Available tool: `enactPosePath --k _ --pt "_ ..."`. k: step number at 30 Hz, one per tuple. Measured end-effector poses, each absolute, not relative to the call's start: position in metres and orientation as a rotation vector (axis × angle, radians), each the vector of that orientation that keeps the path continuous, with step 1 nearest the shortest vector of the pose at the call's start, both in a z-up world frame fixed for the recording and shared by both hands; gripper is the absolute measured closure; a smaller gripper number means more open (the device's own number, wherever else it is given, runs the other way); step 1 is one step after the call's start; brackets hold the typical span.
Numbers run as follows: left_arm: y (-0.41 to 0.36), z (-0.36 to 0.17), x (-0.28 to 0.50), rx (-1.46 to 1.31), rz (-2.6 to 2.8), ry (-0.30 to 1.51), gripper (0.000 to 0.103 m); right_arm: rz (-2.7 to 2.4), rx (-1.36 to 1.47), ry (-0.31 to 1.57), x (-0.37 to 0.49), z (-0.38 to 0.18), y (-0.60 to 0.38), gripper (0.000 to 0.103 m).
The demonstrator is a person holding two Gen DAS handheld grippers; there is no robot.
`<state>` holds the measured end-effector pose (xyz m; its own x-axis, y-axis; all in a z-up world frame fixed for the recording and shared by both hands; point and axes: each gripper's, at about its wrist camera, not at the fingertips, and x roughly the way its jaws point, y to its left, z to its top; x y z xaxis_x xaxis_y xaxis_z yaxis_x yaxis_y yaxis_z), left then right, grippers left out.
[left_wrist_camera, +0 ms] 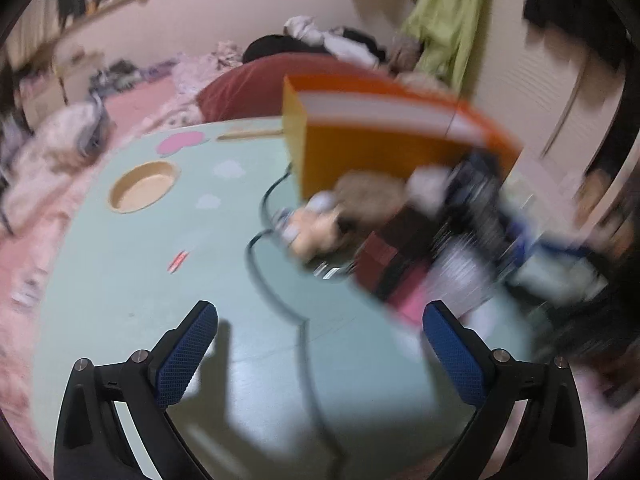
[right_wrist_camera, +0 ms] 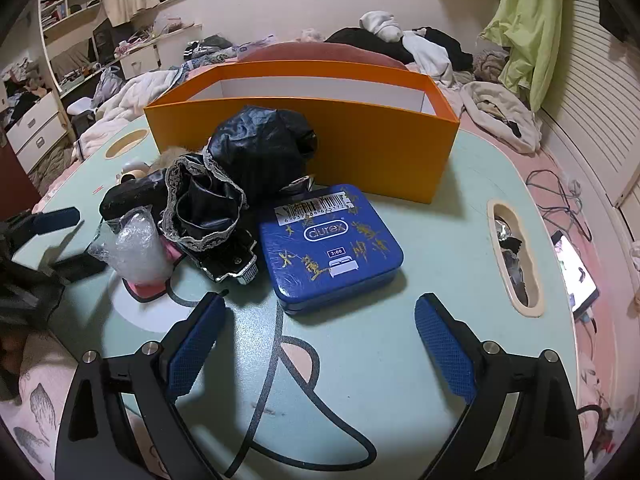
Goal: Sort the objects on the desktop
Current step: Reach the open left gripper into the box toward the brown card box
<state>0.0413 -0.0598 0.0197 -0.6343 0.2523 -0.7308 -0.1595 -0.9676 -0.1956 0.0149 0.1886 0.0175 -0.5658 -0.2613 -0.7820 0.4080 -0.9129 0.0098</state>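
Orange card walls of the box (right_wrist_camera: 304, 148) stand at the far side of your pale green bench (right_wrist_camera: 460, 216), and from the right wrist view you see only a strip of its white inside; what lies in it is hidden. Just before it sits the blue tin (right_wrist_camera: 330, 246), flat and clear to read, touching the heap of black lace-edged fabric (right_wrist_camera: 224, 184) on its left. A crumpled clear plastic bag (right_wrist_camera: 132, 252) covers something pink at the heap's near edge, and you cannot tell what. Your right tongs (right_wrist_camera: 320, 344) hang spread wide over bare bench, nearer than the tin, gripping nothing. Your left tongs (left_wrist_camera: 320, 344) are likewise wide apart and empty, above a dark line printed on the bench. That left view is badly smeared: the box and the heap beside it blur together, and only the round recess (left_wrist_camera: 142, 192) in the bench reads cleanly.
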Motion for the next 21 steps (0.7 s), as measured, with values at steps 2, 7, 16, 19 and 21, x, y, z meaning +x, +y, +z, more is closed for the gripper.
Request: enactPosePath --k 2,7,16,19,21 --pt "-0.064 0.041 0.037 -1.101 2.596 -0.327 0.016 -2.475 1.196 0.243 0.015 0.017 0.189 0.007" --pt "-0.044 0.089 -0.019 -1.117 2.491 -0.319 0.064 -2.475 1.195 0.242 0.015 0.018 0.189 0.007" --pt "0.014 0.074 -0.127 -1.717 2.185 -0.048 0.038 -2.478 1.195 0.238 0.017 0.016 0.189 0.007" --pt "0.022 0.062 -0.144 -1.828 2.121 -0.01 0.038 -2.477 1.194 0.237 0.017 0.015 0.19 0.007" --pt "0.026 0.054 -0.152 -1.89 2.109 0.036 0.038 -2.477 1.194 0.237 0.017 0.015 0.19 0.007"
